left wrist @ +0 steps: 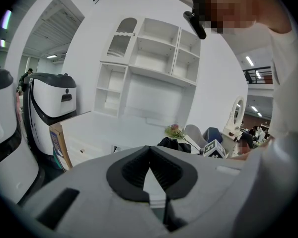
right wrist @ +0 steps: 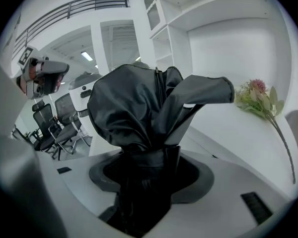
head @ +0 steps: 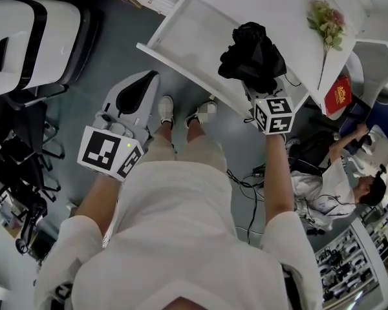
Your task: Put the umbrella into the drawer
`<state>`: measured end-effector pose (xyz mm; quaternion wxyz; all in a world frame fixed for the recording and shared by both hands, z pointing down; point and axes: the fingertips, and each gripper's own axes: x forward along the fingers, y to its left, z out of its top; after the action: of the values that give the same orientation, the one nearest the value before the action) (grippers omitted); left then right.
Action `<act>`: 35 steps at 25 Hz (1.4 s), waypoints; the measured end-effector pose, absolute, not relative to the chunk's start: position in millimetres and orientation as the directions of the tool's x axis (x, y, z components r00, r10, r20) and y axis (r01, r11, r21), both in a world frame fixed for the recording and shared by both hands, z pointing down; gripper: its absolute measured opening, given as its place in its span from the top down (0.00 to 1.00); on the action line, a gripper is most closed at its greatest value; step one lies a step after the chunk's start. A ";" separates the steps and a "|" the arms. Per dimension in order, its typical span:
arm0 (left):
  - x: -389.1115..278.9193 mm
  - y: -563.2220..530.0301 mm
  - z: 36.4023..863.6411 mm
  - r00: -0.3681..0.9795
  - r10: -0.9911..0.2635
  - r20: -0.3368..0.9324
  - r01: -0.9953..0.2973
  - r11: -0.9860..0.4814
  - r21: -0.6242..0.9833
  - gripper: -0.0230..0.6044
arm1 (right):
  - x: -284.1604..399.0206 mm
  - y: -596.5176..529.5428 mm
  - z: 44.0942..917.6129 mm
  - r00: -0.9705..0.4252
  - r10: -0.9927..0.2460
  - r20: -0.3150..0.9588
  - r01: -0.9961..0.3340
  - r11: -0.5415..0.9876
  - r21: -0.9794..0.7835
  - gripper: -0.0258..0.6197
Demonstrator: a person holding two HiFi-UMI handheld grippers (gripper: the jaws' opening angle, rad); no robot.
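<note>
Bright, even light falls from white ceiling strip lamps, ten o'clock in the right gripper view. Shadows are soft. Both gripper views warp toward black corners; the crumpled black fabric umbrella reads murky.

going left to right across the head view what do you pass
white machine → left gripper → black umbrella → flower
</note>
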<state>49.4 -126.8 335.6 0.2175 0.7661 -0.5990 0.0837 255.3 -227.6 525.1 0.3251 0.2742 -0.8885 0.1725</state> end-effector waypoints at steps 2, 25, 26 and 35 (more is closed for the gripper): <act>51.6 -127.0 335.8 0.267 -0.881 0.390 -0.955 -0.186 0.233 0.94 | 253.8 -225.1 535.1 -0.630 -0.357 0.690 -0.584 0.804 -0.117 0.60; 51.5 -87.8 358.8 0.168 -0.883 0.437 -0.969 -0.067 0.238 0.94 | 236.1 -221.2 621.8 -0.530 -0.215 0.821 -0.425 0.904 -0.038 0.59; 49.7 -85.5 359.6 0.160 -0.884 0.440 -0.970 -0.057 0.237 0.94 | 236.0 -222.4 623.9 -0.526 -0.214 0.823 -0.424 0.905 -0.035 0.59; 51.0 -71.2 361.7 0.130 -0.887 0.443 -0.971 -0.023 0.237 0.94 | 232.4 -225.2 643.4 -0.495 -0.193 0.847 -0.409 0.912 -0.030 0.59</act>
<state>51.0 -71.2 361.7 0.2458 0.7102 -0.6541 0.0855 232.4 -225.2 643.4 0.4708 0.1756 -0.8570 0.1143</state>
